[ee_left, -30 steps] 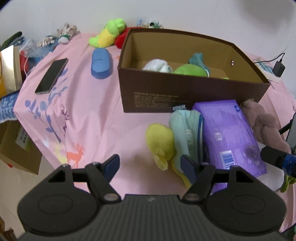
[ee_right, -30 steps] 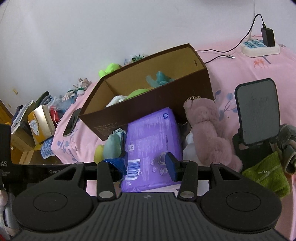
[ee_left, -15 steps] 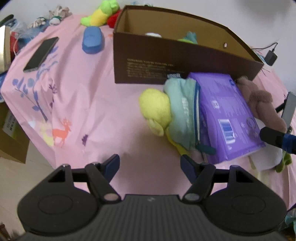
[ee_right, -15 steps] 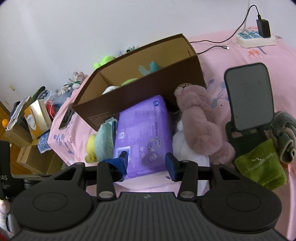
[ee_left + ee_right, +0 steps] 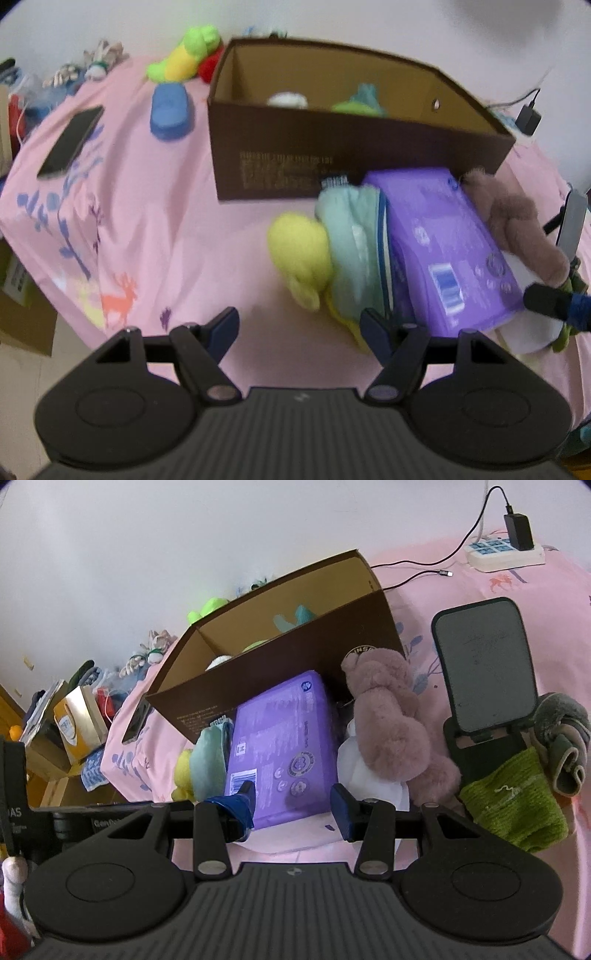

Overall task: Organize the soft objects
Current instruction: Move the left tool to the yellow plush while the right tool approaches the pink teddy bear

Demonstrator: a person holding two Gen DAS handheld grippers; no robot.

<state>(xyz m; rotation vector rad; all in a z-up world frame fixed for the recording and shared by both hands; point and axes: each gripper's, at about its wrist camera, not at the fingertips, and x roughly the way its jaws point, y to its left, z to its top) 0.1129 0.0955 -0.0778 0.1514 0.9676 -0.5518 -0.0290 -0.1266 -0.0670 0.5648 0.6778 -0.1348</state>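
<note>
Left gripper (image 5: 299, 325) wide and empty, yellow plush (image 5: 299, 254) just beyond, right gripper (image 5: 291, 801) wide before purple pack (image 5: 284, 749)

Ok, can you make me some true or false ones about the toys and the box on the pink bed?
1. The brown box already has toys inside. True.
2. The purple pack lies inside the box. False: it lies outside, against the box's front wall.
3. The left gripper is squeezing the yellow toy. False: its jaws are open with nothing between them.
4. The pink teddy lies beside the purple pack. True.
5. The right gripper is open and empty. True.
6. The phone is in the box. False: it lies flat on the pink sheet, away from the box.
</note>
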